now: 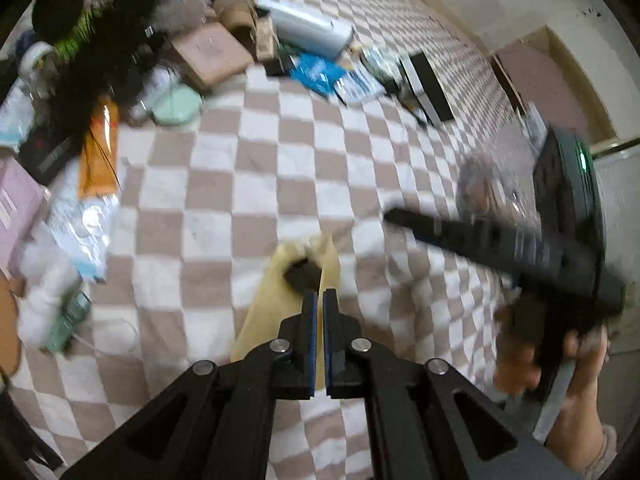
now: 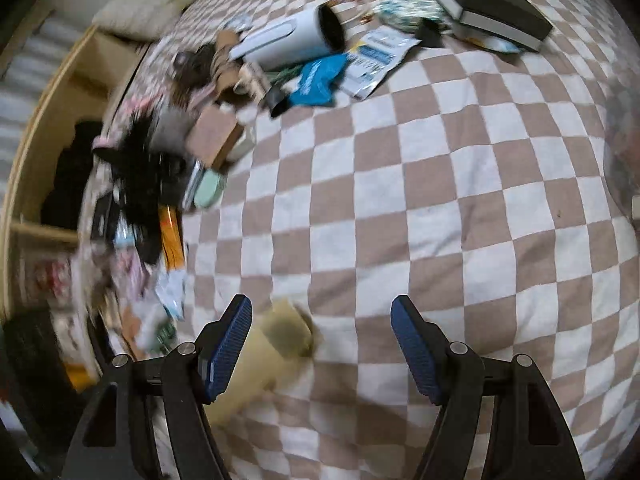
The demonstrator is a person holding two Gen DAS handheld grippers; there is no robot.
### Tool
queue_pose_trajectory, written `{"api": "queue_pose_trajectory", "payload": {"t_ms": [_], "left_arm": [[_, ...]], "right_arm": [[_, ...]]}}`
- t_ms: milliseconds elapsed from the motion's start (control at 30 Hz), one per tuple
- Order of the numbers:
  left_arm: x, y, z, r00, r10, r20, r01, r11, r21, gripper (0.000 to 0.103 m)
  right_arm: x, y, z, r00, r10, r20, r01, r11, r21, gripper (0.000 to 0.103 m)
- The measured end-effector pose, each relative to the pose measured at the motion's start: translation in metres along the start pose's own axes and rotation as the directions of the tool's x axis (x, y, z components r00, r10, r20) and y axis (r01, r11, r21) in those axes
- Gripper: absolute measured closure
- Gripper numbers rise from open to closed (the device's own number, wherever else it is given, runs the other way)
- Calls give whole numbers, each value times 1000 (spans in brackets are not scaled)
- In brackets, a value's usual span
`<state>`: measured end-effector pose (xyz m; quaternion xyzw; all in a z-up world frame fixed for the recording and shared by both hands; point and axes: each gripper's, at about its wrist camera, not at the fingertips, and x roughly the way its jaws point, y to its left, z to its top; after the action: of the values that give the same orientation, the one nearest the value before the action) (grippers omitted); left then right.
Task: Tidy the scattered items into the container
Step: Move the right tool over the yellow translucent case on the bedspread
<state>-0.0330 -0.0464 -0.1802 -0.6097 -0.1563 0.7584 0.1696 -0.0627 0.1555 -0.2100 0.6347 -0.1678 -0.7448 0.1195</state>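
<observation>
A beige paper bag (image 1: 276, 300) with a dark open mouth lies on the checked bedcover (image 1: 248, 168). My left gripper (image 1: 320, 300) is shut on the bag's rim beside that mouth. In the right wrist view the same bag (image 2: 276, 344) lies just inside my right gripper's left finger. The right gripper (image 2: 324, 340) is open above the cover with nothing between its fingers. It also shows blurred in the left wrist view (image 1: 400, 216), held by a hand (image 1: 580, 356). Scattered items lie in a pile: a white cylinder (image 2: 288, 36), a blue packet (image 2: 316, 80) and an orange packet (image 1: 100, 148).
More clutter runs along the bed's far and left side: a black box (image 2: 492, 4), a brown box (image 1: 212, 52), a mint round case (image 1: 176, 106), black fabric (image 1: 120, 40). A wooden shelf unit (image 2: 52, 128) stands beyond the bed edge.
</observation>
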Motion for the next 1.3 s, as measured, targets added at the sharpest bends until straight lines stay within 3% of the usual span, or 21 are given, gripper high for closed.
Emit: {"api": "queue_pose_trajectory", "payload": {"t_ms": [167,400,500,700,833,1100,1233,1300], "left_arm": [[7,8,11,993,114,26,-115,993,15,99],[22,18,8,968,250,1,-250,967,53,99],[15,15,7,968,251,21,-252,965,79,99],[4,-7,-10,982,189,7,-187,963,196,99],[5,-14,-20,981,194,-13,-186,954,236,99],[24,-4,-29,948,317,-22,-298,911,285,99],[26,-3,-27,945,326,-1,-311,903,295,99],[29,-3,-26,937,349,19,-337,889,310,99]], "right_arm": [[10,15,-18,996,-58,-66,48,989,-138,30],[36,20,-30,983,-117,-140,93,981,-169,30],[36,16,-27,985,-110,-133,89,984,-153,30],[35,8,-20,988,-97,-118,82,989,-121,30],[38,7,-15,991,-36,-126,28,997,-69,30],[44,39,-15,993,-12,-119,-2,993,-116,30],[41,45,-11,995,-22,-93,10,992,-127,30],[36,35,-6,997,-24,-67,19,997,-69,30]]}}
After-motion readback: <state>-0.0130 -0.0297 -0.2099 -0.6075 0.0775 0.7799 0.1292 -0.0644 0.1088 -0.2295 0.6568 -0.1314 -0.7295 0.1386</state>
